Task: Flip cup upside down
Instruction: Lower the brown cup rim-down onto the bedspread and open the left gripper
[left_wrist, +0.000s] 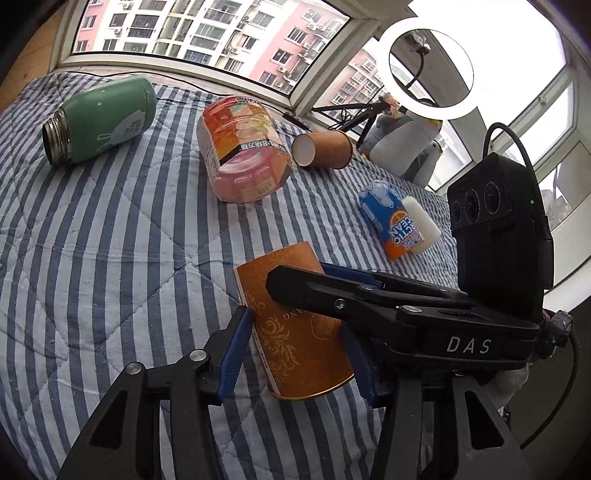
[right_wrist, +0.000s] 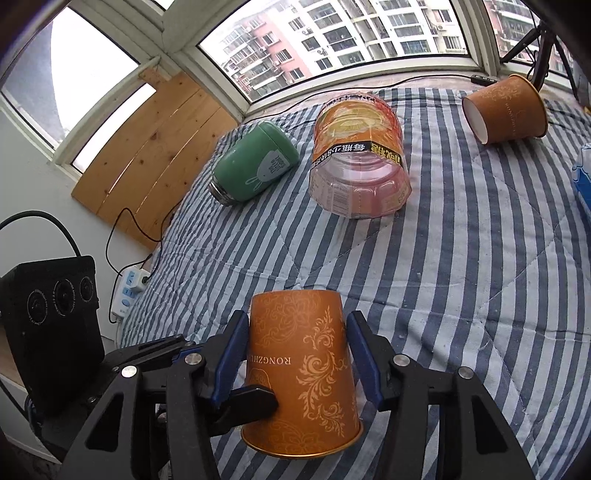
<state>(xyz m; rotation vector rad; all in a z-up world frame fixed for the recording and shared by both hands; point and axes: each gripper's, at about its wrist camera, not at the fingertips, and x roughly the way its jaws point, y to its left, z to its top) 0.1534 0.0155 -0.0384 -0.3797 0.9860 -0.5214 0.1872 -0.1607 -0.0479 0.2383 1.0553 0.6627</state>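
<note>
An orange paper cup (left_wrist: 295, 325) with a gold pattern is held upside down above the striped quilt, base up and rim toward the cameras; it also shows in the right wrist view (right_wrist: 299, 373). My left gripper (left_wrist: 295, 343) has its blue pads on both sides of the cup. My right gripper (right_wrist: 295, 354) is also closed on the cup's sides, and it crosses the left wrist view as a black arm (left_wrist: 369, 299). A second orange paper cup (left_wrist: 321, 149) lies on its side at the far end of the quilt, and it shows in the right wrist view too (right_wrist: 506, 109).
On the blue-and-white striped quilt (left_wrist: 110, 240) lie a green flask (left_wrist: 103, 118), a clear orange-labelled jar (left_wrist: 243, 147) and a blue-orange bottle (left_wrist: 395, 218). A ring light (left_wrist: 430, 68) and plush toy (left_wrist: 402, 144) stand by the window. A power strip (right_wrist: 129, 291) lies on the floor to the left.
</note>
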